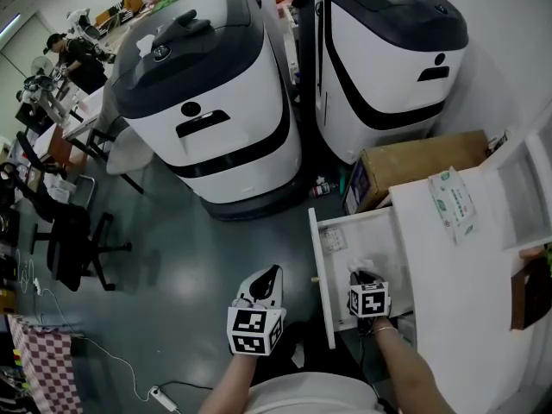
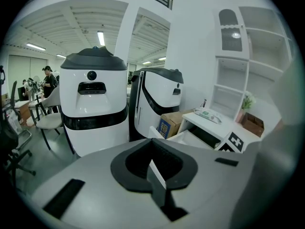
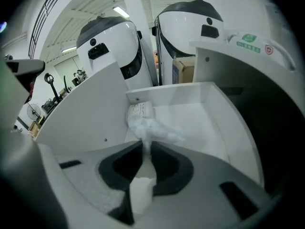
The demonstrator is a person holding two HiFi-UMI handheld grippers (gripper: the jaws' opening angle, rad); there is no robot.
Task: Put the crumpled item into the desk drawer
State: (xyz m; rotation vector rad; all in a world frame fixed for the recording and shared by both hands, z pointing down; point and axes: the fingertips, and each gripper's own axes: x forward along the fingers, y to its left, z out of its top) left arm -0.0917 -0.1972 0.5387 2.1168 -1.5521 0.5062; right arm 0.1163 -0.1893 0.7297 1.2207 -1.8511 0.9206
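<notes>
The white desk drawer [image 1: 321,266] stands pulled open at the right in the head view. My right gripper [image 1: 362,276] is inside it, shut on a crumpled white item [image 3: 155,130] that trails from the jaws [image 3: 147,149] onto the drawer floor [image 3: 200,123]. A small white packet [image 3: 140,110] lies by the drawer's back left corner. My left gripper [image 1: 269,274] hangs over the floor just left of the drawer front, its jaws [image 2: 153,163] closed together with nothing between them. From the left gripper view the open drawer [image 2: 190,138] shows at centre right.
Two large white-and-black machines [image 1: 207,102] [image 1: 388,50] stand ahead on the dark floor. A cardboard box [image 1: 414,166] sits beside the desk, and a wipes pack [image 1: 454,203] lies on the desktop [image 1: 448,283]. A black office chair [image 1: 73,240] and a power strip [image 1: 159,395] are at the left.
</notes>
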